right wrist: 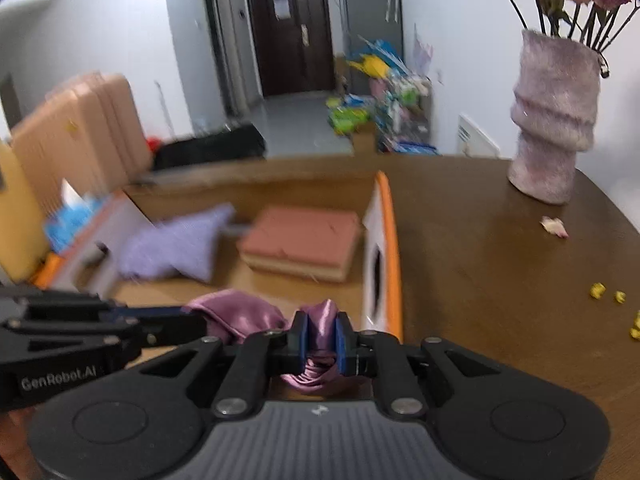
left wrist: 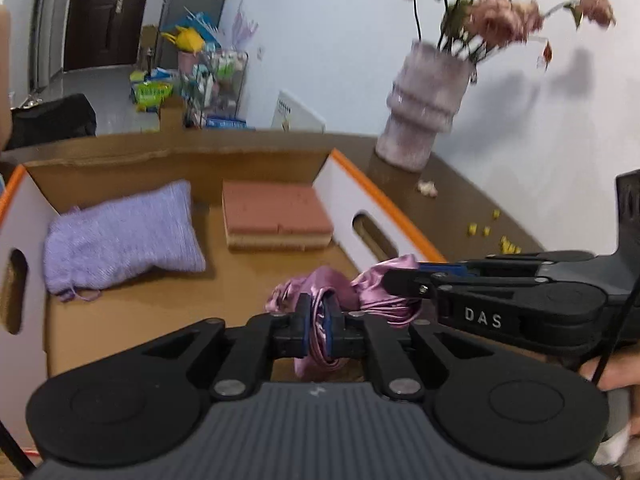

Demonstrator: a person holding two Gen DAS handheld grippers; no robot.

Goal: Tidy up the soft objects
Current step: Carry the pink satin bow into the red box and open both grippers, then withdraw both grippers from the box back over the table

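Both grippers clamp the same pink satin cloth, one at each end. Left gripper: blue pads pressed tight on a bunched fold, the loose end hanging below the jaws. Right gripper: likewise closed on a gathered fold, the cloth stretching away to its left towards the other gripper's fingers. Seen from the left wrist, the right gripper comes in from the right, its tip buried in the same cloth.

Ahead of both grippers sits an open cardboard box with white sides and orange edging, a handle slot cut in its right wall. The cloth hangs over the box's near edge, above the cardboard floor. Inside, further ahead and to the left, lies a lilac knitted pouch; ahead and slightly right lies a pink and tan sponge block, apart from the pouch.

Right of the box, on a dark brown table, stands a pale pink vase holding dried flowers. Small yellow scraps lie scattered nearer, to the right.
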